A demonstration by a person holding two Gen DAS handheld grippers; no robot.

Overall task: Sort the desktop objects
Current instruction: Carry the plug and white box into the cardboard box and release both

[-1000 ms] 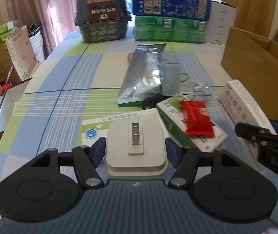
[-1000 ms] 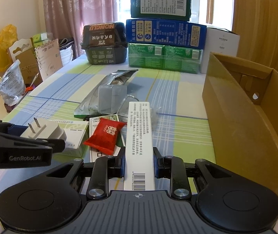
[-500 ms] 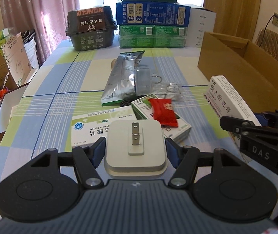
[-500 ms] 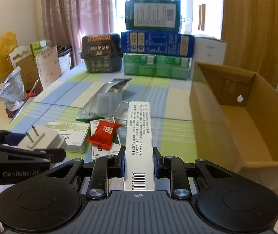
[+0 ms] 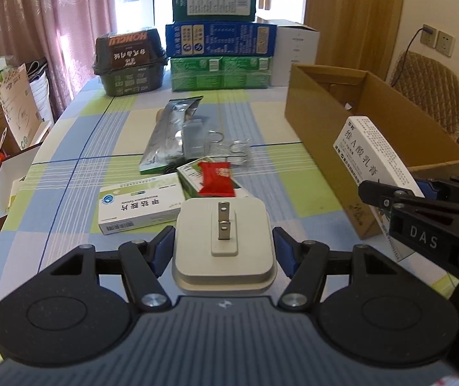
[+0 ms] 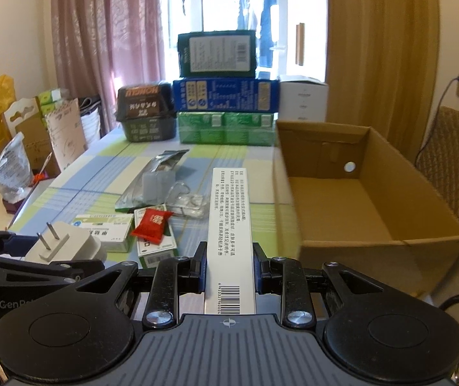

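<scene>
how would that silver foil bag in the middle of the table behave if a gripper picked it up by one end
The silver foil bag lies flat and creased with its far end torn open, so it would probably sag rather than stay stiff. It looks nearly empty, so likely light. The glossy foil may slip between pads, and lifted by the closed end, anything left inside could spill.

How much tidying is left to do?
Nothing shows in the cardboard box so far. The left gripper holds a white plug; the right gripper holds a long white box. The medicine boxes, red packet and silver pouch still wait on the table.
</scene>
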